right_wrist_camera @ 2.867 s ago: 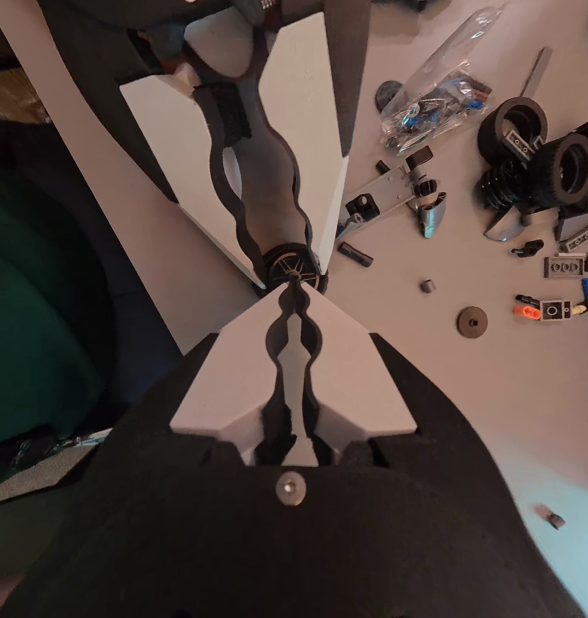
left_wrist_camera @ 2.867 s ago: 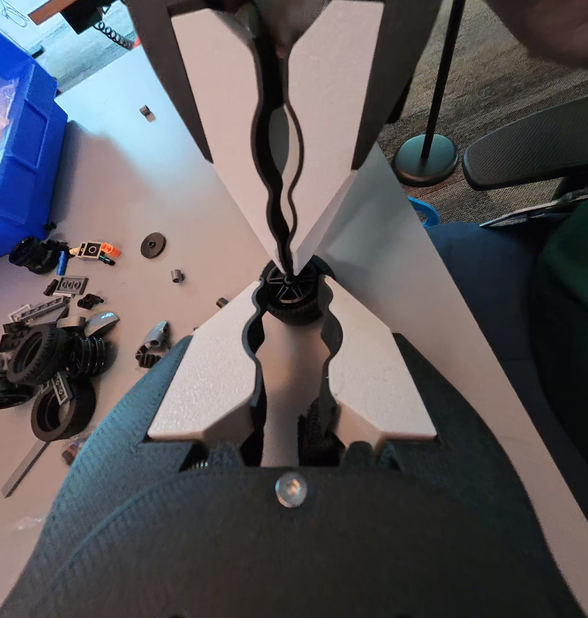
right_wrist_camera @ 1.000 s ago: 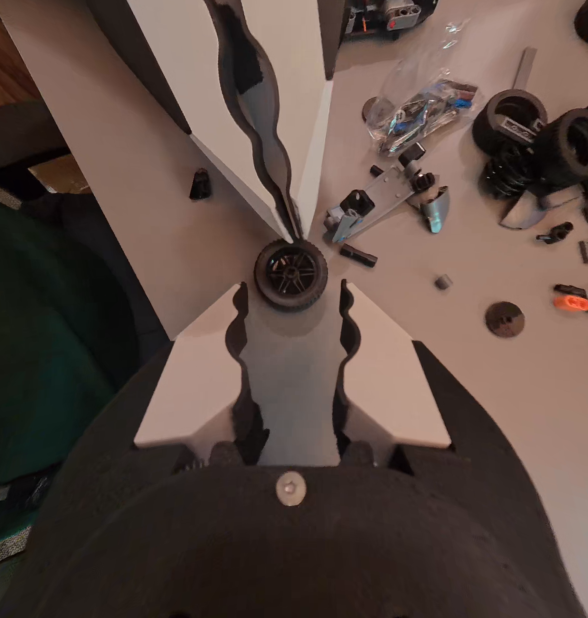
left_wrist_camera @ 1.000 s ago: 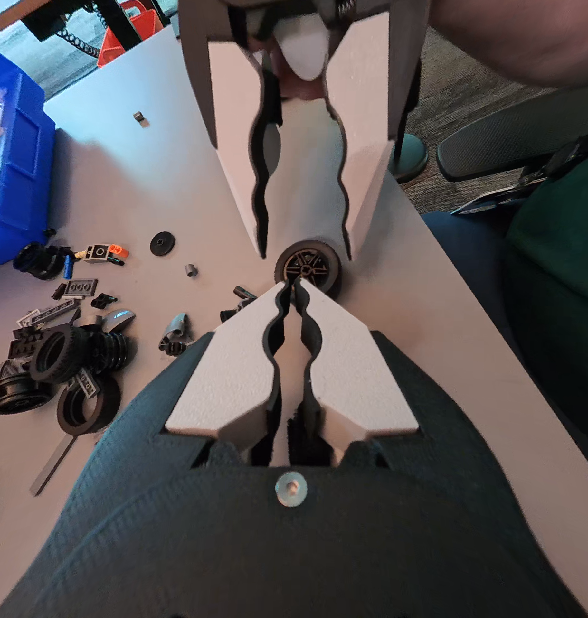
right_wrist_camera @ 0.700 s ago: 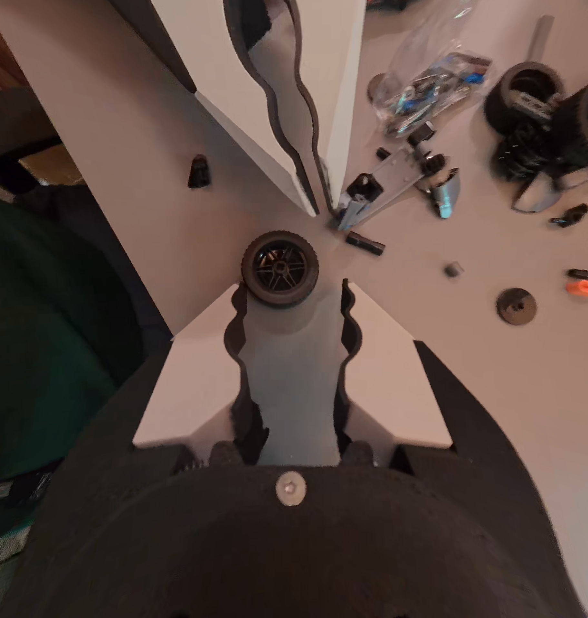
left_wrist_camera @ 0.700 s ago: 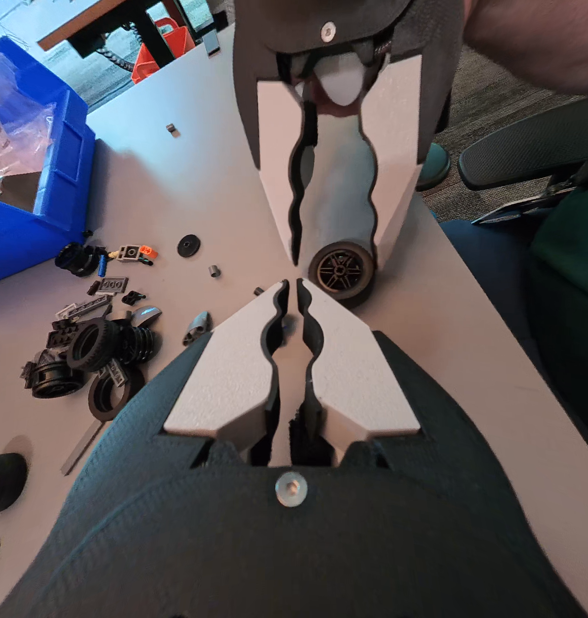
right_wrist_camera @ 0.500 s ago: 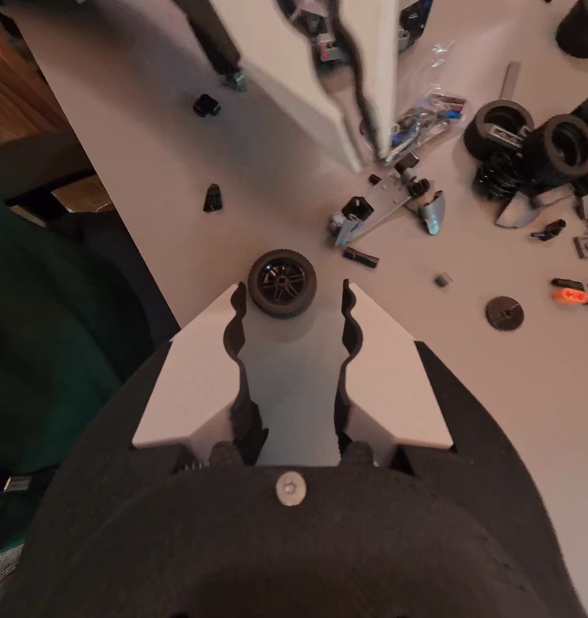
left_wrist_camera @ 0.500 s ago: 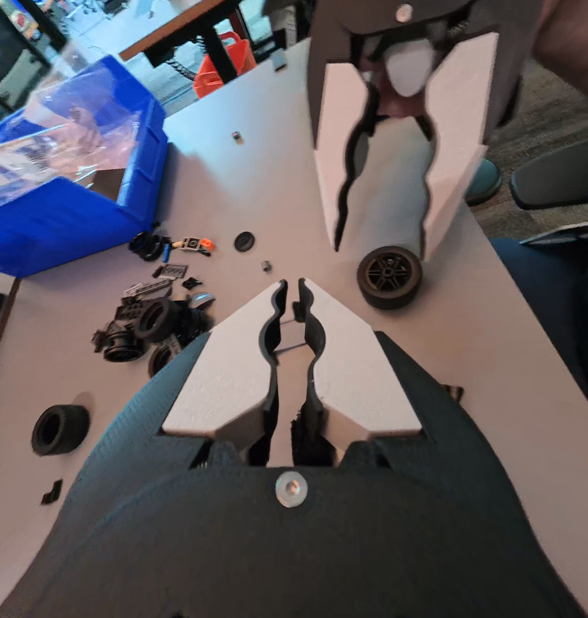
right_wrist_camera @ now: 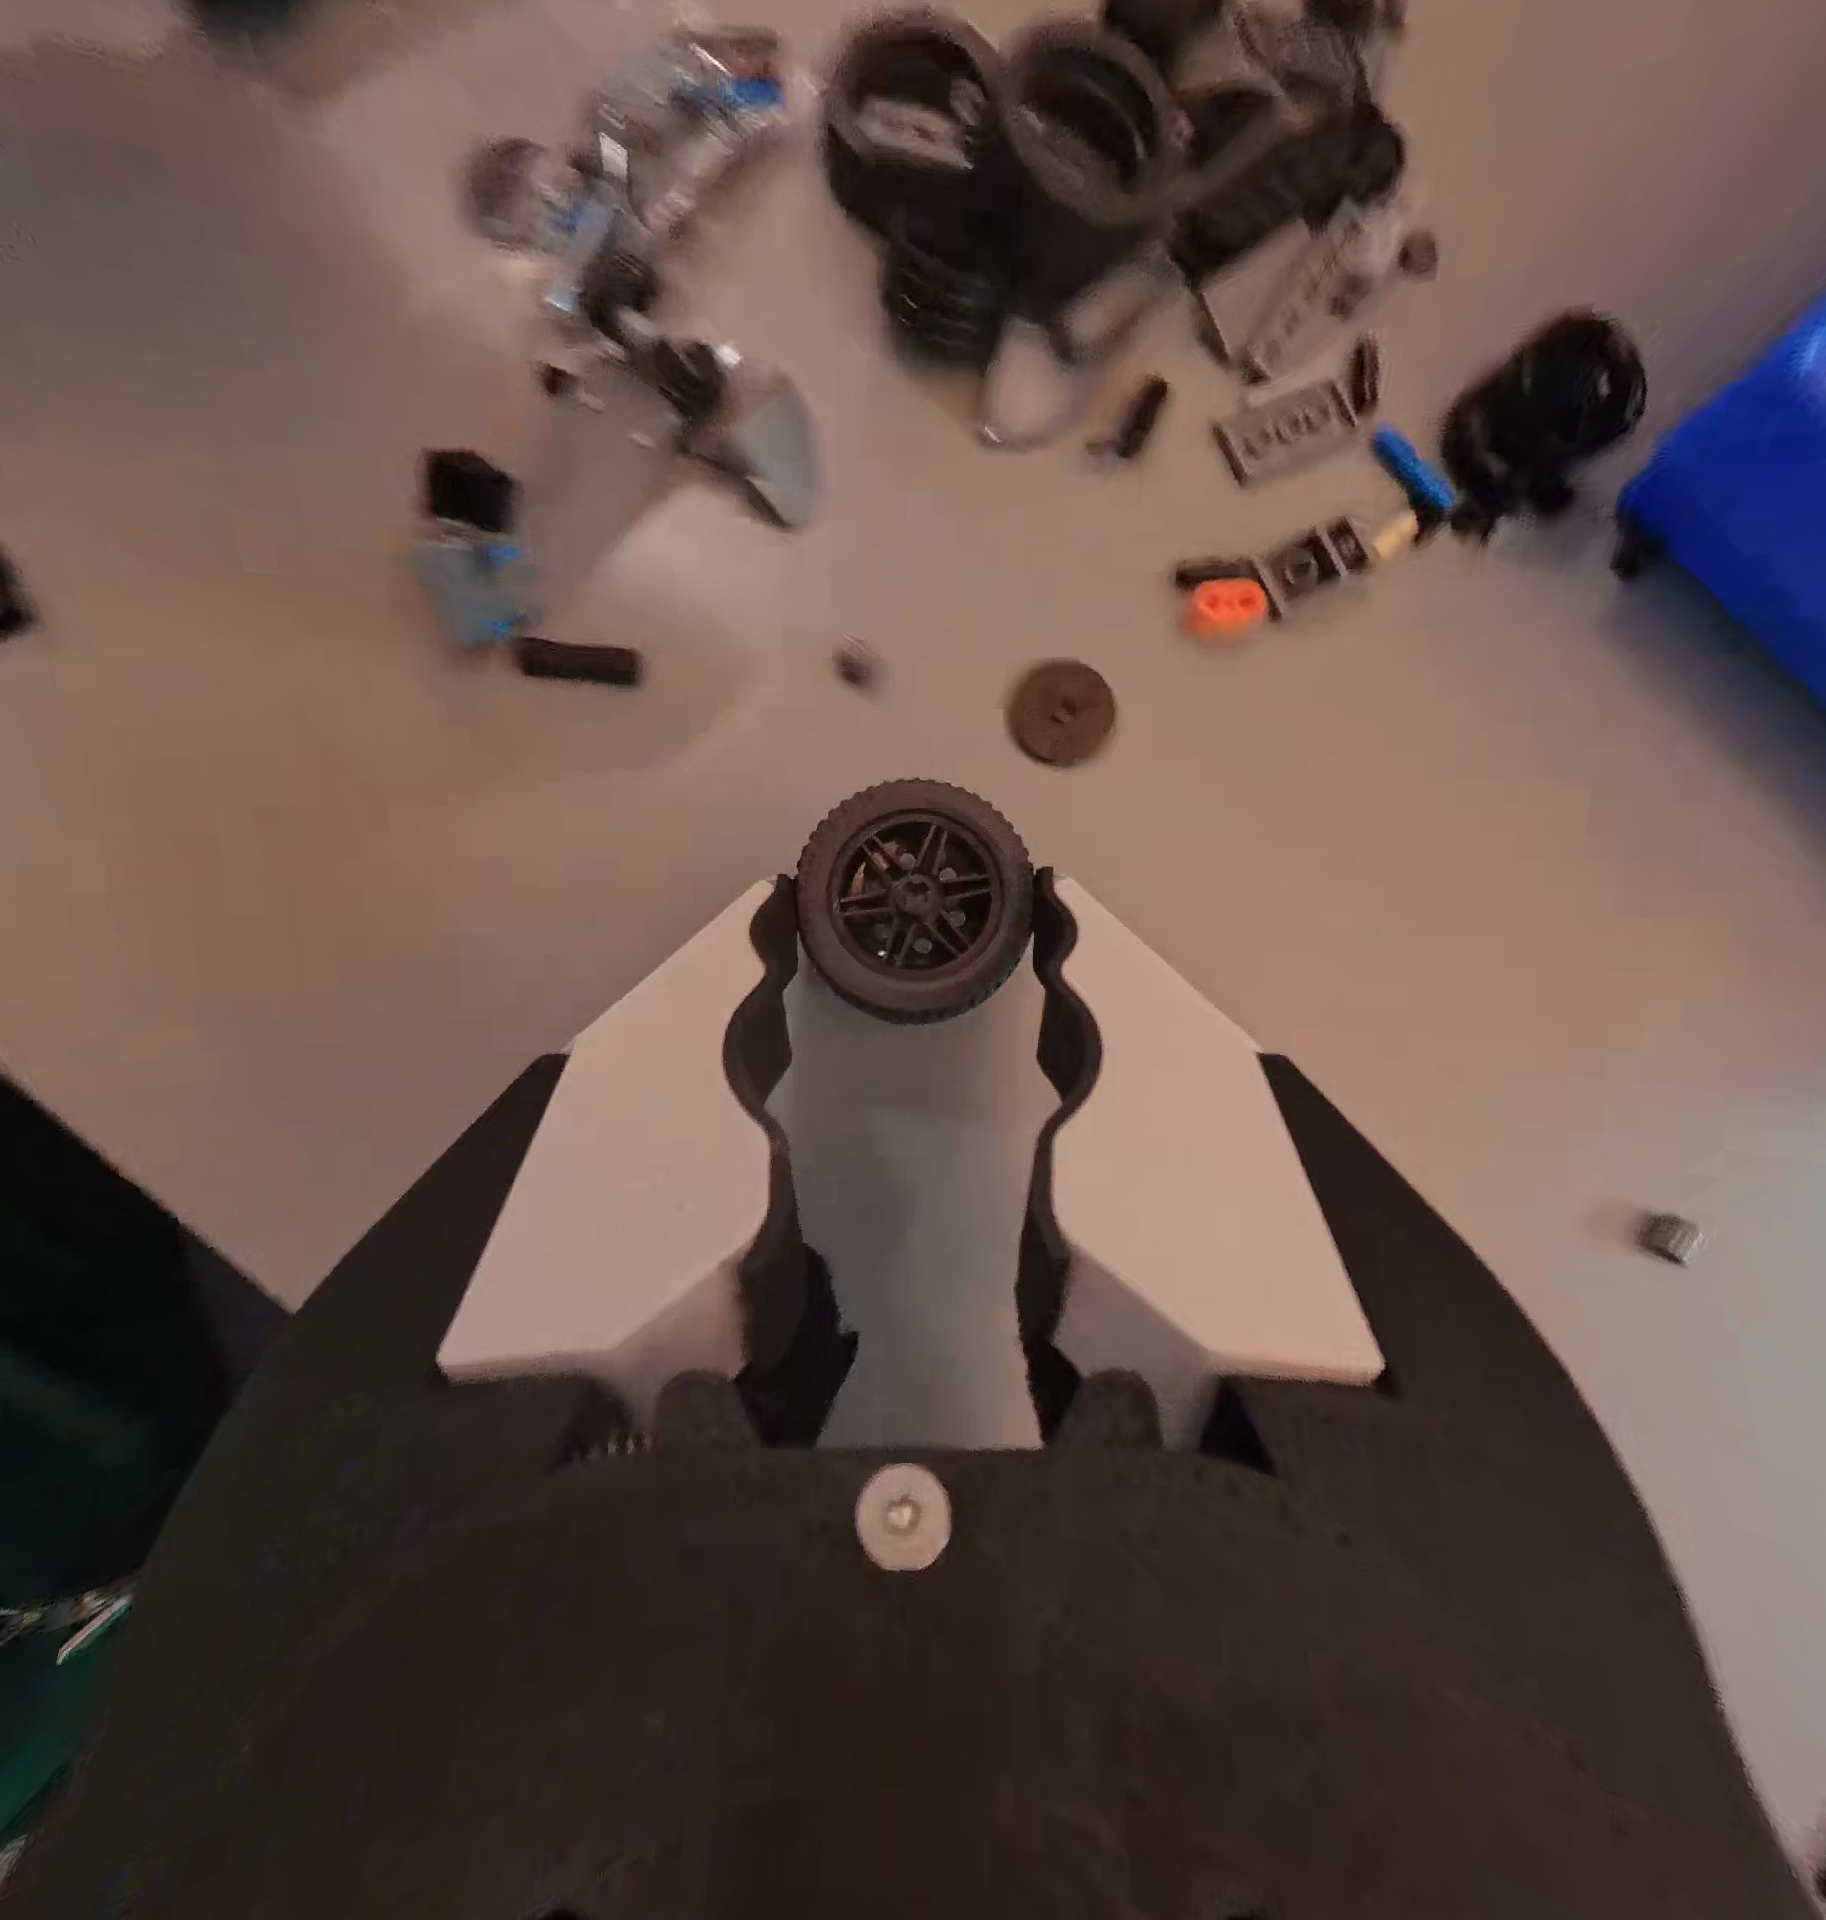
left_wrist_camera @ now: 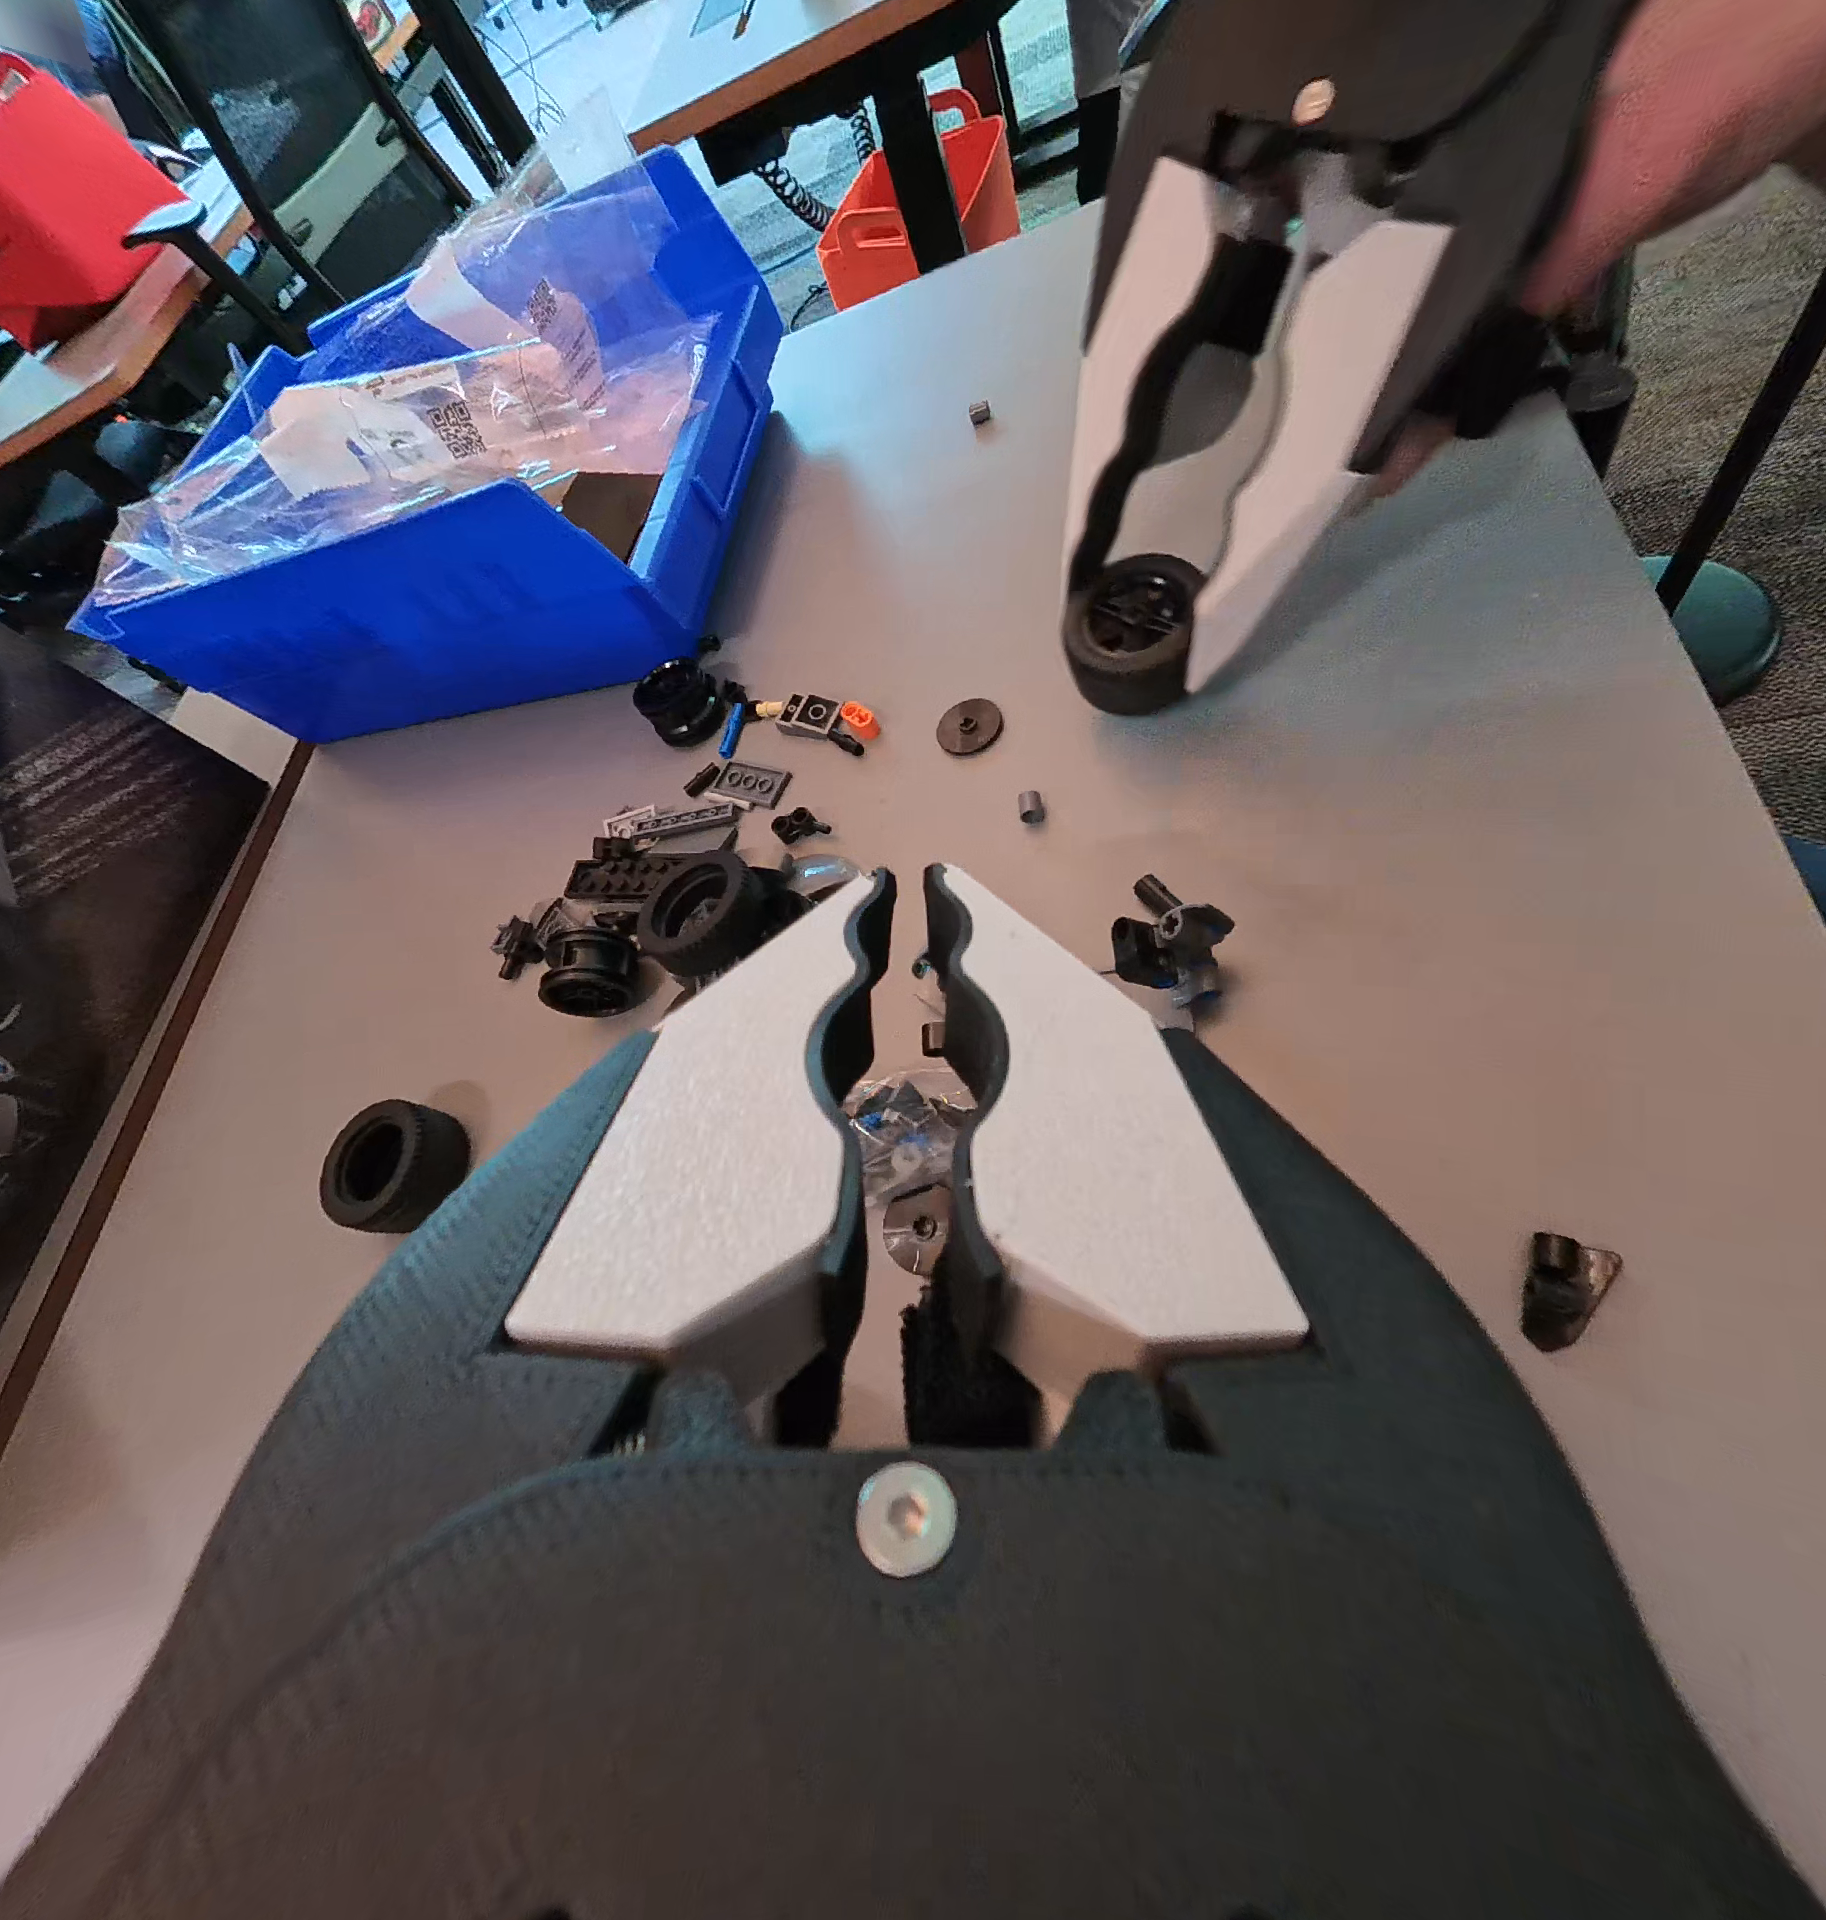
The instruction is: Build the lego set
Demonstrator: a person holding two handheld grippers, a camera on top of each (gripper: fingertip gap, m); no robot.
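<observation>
A black wheel [right_wrist_camera: 914, 914] with a spoked rim and a tyre sits between the fingertips of my right gripper [right_wrist_camera: 911, 889], which is shut on its sides. In the left wrist view the right gripper [left_wrist_camera: 1137, 634] holds that wheel [left_wrist_camera: 1132, 634] at the grey table [left_wrist_camera: 1408, 935], far right. My left gripper [left_wrist_camera: 909, 883] is shut and empty, held above the table, well back from the wheel. A small clear bag of parts [left_wrist_camera: 904, 1127] lies beneath its fingers.
A blue bin [left_wrist_camera: 452, 582] with plastic bags stands at the back left. A pile of tyres and small parts [left_wrist_camera: 680, 914], a loose tyre [left_wrist_camera: 389, 1164], a black disc [right_wrist_camera: 1060, 712], an orange piece [right_wrist_camera: 1221, 606] and a grey assembly [left_wrist_camera: 1169, 940] lie about. The table's edge runs along the right. The left gripper's tips are roughly 15 centimetres from the right gripper's.
My right gripper closed on the wheel and carried it towards the black disc. My left gripper, still shut, pulled back and up away from the wheel.
</observation>
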